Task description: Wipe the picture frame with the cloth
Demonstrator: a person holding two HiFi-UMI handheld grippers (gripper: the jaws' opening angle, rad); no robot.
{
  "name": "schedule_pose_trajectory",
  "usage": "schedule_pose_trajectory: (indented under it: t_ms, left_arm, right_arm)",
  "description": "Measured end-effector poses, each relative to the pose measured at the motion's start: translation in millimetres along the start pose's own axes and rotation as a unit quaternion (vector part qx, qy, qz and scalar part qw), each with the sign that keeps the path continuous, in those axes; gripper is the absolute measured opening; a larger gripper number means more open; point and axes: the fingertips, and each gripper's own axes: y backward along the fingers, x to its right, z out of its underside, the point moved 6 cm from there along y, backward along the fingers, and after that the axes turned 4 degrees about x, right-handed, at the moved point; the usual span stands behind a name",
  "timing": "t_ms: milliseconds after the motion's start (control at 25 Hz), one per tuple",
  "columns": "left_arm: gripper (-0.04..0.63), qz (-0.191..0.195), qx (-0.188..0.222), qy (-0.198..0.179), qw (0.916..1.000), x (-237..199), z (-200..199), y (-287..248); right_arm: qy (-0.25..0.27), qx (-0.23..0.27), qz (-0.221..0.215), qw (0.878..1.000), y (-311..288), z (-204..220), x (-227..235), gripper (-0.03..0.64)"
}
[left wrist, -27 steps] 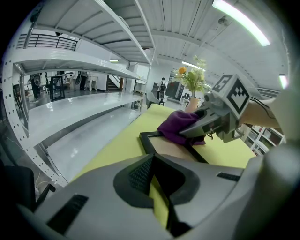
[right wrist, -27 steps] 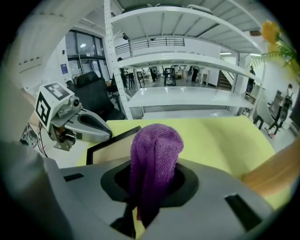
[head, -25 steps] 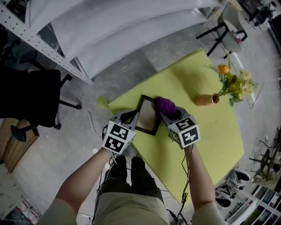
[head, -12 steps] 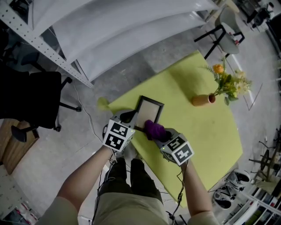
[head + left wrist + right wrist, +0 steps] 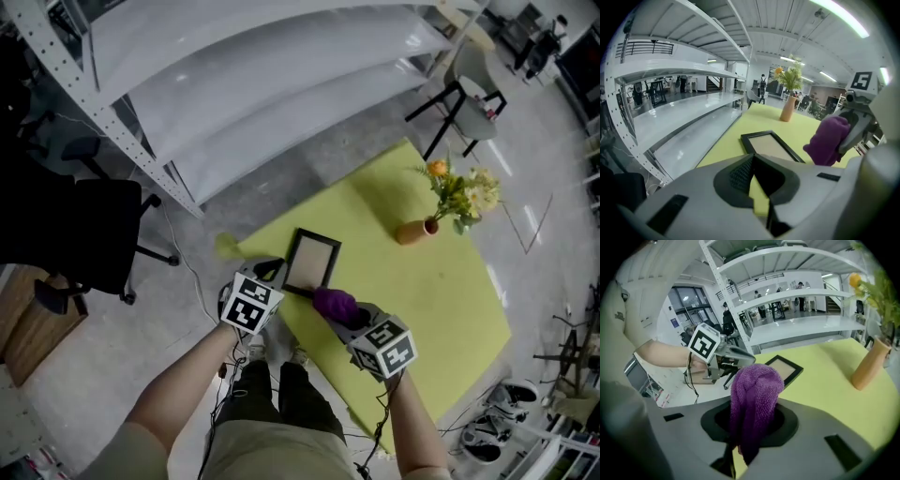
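Two risks, I judge: the flat black rectangular picture frame (image 5: 312, 261) at the yellow-green table's (image 5: 427, 281) 9 o'clock lies unheld, left gripper (image 5: 277, 278) fingers (image 5: 740, 174) pressed together empty at its 8 o'clock, so the right gripper's (image 5: 345, 314) pinched purple terry cloth (image 5: 331, 301), at 5 o'clock, may skid it or slip out.

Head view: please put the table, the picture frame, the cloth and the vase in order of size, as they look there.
Largest: table
Next: picture frame
Last: cloth and vase look about alike; the cloth is held nearer the camera, so I leave them unranked.
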Motion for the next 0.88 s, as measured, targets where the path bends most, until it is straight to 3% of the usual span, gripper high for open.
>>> schedule_pose_trajectory:
  t_ms: [240, 440, 640, 880]
  left_arm:
    - [0.006, -0.017, 0.045, -0.026, 0.9985, -5.3, -42.4, 53.3]
    - [0.006, -0.028, 0.102, -0.043, 0.9935, -0.1, -92.2, 106.9]
    - [0.006, -0.054, 0.178, -0.056, 0.9809, -0.3, -143.4, 163.6]
    - [0.006, -0.084, 0.253, -0.096, 0.9591, 7.3, -193.5, 229.9]
  right_arm:
    - [0.024, 0.084, 0.055, 0.995, 51.0, -49.7, -5.8, 0.091]
    - [0.045, 0.158, 0.098, 0.982, 97.2, -94.6, -18.5, 0.091]
    - [0.05, 0.23, 0.118, 0.965, 140.2, -131.3, -36.8, 0.091]
    - [0.06, 0.307, 0.148, 0.938, 190.5, -159.4, -63.9, 0.091]
